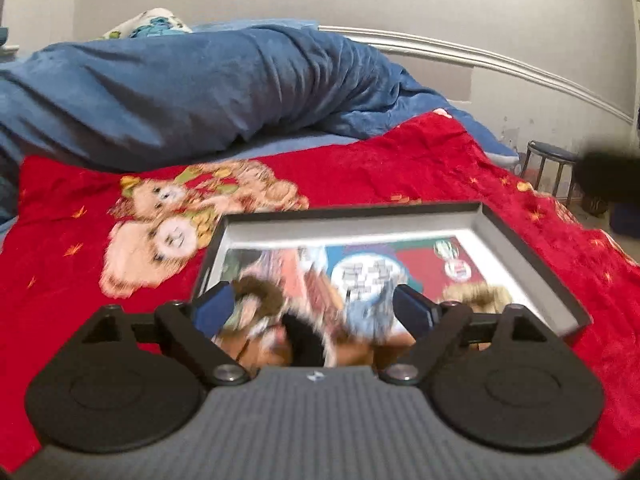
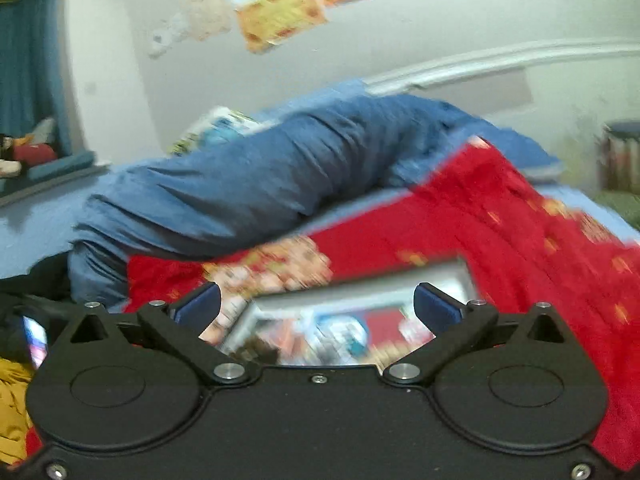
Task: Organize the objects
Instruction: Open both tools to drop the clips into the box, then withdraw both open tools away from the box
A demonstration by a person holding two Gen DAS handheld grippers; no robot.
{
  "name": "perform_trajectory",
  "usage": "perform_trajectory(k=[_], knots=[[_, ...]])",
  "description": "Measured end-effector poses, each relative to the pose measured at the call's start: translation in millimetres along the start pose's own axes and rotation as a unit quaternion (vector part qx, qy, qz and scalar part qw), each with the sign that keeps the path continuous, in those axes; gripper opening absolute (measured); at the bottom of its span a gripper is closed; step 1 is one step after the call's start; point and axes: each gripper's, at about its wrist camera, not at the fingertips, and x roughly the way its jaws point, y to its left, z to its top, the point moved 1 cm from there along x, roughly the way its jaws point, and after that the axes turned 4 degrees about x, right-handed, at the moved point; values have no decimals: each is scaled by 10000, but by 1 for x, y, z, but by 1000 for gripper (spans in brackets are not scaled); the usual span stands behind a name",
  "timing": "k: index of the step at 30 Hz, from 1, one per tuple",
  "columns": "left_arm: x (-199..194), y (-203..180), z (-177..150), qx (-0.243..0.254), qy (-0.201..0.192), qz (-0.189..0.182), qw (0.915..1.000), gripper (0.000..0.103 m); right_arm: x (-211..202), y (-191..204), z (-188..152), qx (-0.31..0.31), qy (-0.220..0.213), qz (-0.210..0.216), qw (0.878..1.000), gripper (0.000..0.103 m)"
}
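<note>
Two hand-held grippers appear here, each seen from its own wrist camera above a bed spread with a red plush blanket printed with teddy bears. The left hand-held gripper stands wide with nothing pressed between its blue pads; the right hand-held gripper is likewise spread wide and empty. The task's thing, a shallow grey rectangular tray with a colourful printed floor, lies flat on the blanket, and several small furry toys rest inside along its near edge, directly ahead of the left fingers. The step in hand appears to be drawing clear after depositing; it is best done by lifting straight away with the jaws kept wide, so no pad snags fur or tips the tray. Motion blur leaves all printing on the tray floor unreadable; no brand or label can be made out.
</note>
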Motion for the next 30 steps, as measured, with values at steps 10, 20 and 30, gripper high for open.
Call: perform_trajectory(k=[10, 20, 30], knots=[[-59, -6, -62, 238, 167, -101, 9995, 103, -18, -34, -61, -689, 583, -759, 9930, 103], [-36, -17, -90, 173, 674, 86, 9975, 103, 17, -41, -102, -858, 1531, -1266, 9763, 103], [-33, -12, -93, -35, 736, -55, 9973, 103, 28, -28, -115, -1269, 1509, -1629, 9667, 103]])
